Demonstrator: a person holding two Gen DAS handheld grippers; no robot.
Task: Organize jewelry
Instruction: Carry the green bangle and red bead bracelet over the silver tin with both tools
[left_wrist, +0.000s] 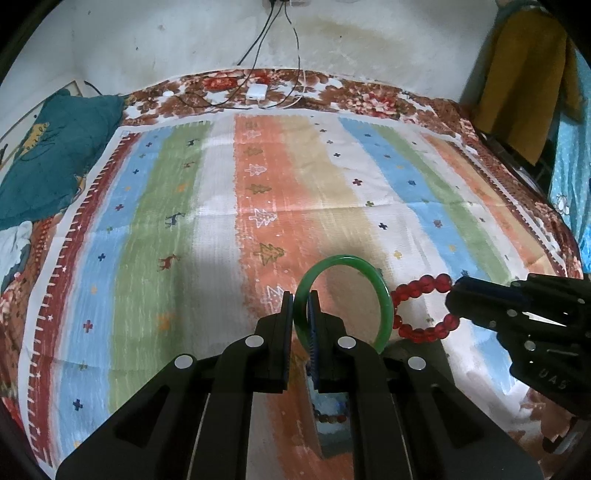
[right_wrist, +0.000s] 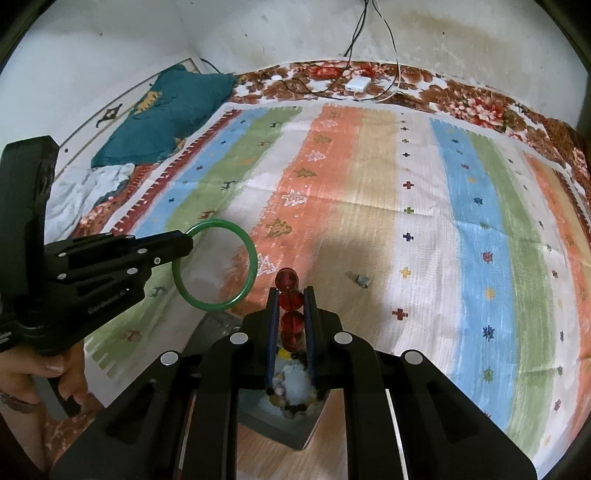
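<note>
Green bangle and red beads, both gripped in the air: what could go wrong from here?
1. The green bangle is pinched only at its rim by the left gripper; it could slip out.
2. The red bead bracelet in the right gripper hangs beside the bangle; they may knock together.

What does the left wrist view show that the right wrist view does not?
Only the left wrist view shows the red bead bracelet as an open loop, and a mustard cloth hanging at the right.

Only the right wrist view shows the person's hand under the left gripper, and a small object lying on the striped mat.

Both show the green bangle held by the left gripper, the bracelet held by the right gripper, the teal pillow and the white charger.
</note>
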